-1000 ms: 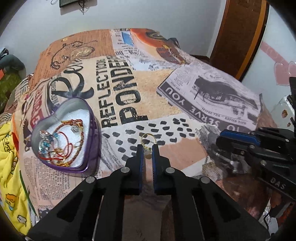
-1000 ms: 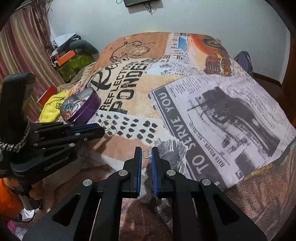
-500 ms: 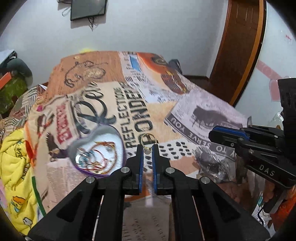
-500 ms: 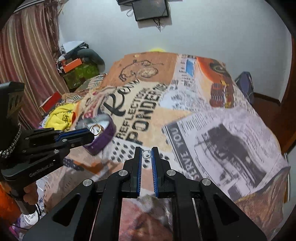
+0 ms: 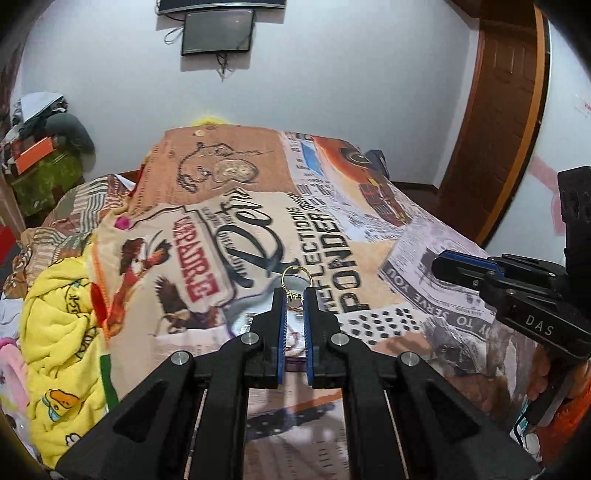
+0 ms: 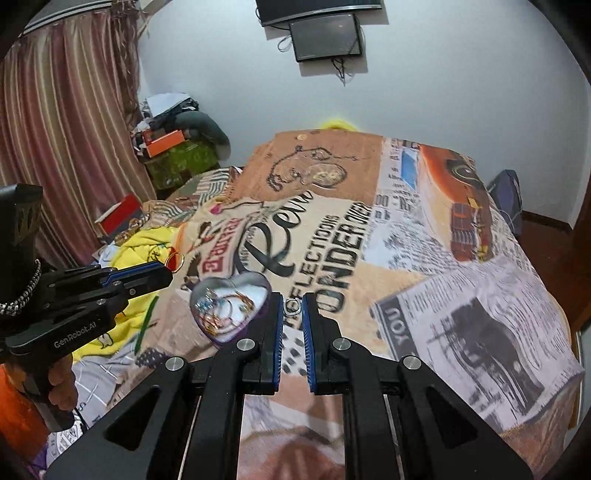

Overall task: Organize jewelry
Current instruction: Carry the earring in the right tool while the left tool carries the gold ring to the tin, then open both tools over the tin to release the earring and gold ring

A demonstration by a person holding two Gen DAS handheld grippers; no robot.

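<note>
My left gripper [image 5: 294, 295] is shut on a gold ring [image 5: 295, 277] that sticks up between its tips, held above the bed. The ring also shows in the right wrist view [image 6: 174, 260]. My right gripper [image 6: 292, 308] is shut on a small silver ring [image 6: 291, 307]. A purple heart-shaped tin [image 6: 231, 308] holding bracelets and chains sits on the printed bedspread [image 6: 461, 295], just left of the right gripper and mostly hidden behind the left gripper's fingers [image 5: 279, 321] in the left wrist view.
A yellow blanket [image 5: 62, 325] lies bunched at the bed's left edge. Boxes and clutter [image 6: 173, 151] stand by the curtain at the far left. A wooden door [image 5: 495, 122] is at the right. A screen [image 6: 325, 35] hangs on the wall.
Both grippers have risen and tilted up, each still holding its ring. The left gripper has moved left over the heart tin, which now lies behind its fingers.
</note>
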